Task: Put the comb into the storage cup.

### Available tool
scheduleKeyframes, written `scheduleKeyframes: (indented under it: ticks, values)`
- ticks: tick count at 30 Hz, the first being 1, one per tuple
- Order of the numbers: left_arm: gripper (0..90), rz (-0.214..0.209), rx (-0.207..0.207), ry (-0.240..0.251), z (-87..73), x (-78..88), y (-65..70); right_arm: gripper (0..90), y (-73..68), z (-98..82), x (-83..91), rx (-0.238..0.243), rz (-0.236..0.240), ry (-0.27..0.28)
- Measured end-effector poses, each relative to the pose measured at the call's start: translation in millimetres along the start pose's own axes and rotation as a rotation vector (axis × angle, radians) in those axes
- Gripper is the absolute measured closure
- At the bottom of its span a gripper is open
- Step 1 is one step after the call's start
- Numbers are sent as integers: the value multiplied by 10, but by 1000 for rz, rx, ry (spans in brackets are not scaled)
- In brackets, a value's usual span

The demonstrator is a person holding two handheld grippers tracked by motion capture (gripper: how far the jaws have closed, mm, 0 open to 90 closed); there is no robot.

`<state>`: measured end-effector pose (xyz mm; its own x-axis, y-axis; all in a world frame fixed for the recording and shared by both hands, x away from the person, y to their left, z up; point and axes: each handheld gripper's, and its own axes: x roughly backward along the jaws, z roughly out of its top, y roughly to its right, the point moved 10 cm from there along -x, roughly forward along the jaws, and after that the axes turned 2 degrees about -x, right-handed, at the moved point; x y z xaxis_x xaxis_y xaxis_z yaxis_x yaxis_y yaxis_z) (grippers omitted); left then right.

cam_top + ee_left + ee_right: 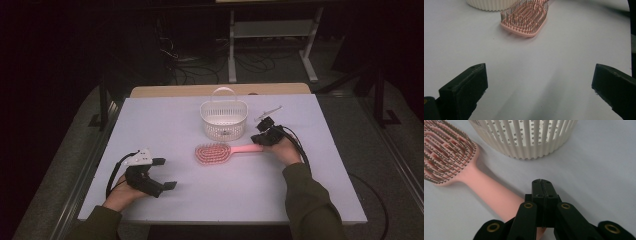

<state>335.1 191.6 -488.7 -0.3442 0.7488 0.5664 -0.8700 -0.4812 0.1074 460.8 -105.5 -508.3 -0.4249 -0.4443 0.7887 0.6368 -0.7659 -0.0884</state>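
Pink hairbrush (220,151) lying flat near the table's middle, bristles up, its handle pointing toward three o'clock.

Its oval head is slotted and set with fine dark-tipped bristles, and the smooth handle runs under the right gripper (263,138), whose jaws are pressed together over the handle's end; whether they pinch it cannot be told. The right gripper view shows the closed jaws meeting just above the handle, which the high view blurs, while the left gripper view shows the bristle rows side-on. At twelve o'clock from the brush head stands a white slotted basket (223,120), near but apart. At eight o'clock, well apart, the left gripper (165,173) rests with jaws spread wide on nothing, on the pale table (165,115).
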Motion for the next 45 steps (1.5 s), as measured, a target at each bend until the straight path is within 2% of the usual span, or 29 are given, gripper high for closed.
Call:
scheduleKeyframes:
  ticks: [14,18,29,45]
  values:
    - [1,0,0,-1,-3,-1,0,892,-43,-102,53,16,5,-13]
    - [2,2,-1,-3,-8,-3,0,892,-85,-150,101,46,11,-25]
    - [2,1,-1,-5,-11,-6,2,892,-163,-235,155,81,26,-41]
    - [2,2,-6,-6,-9,-3,8,892,-288,-418,273,107,43,-65]
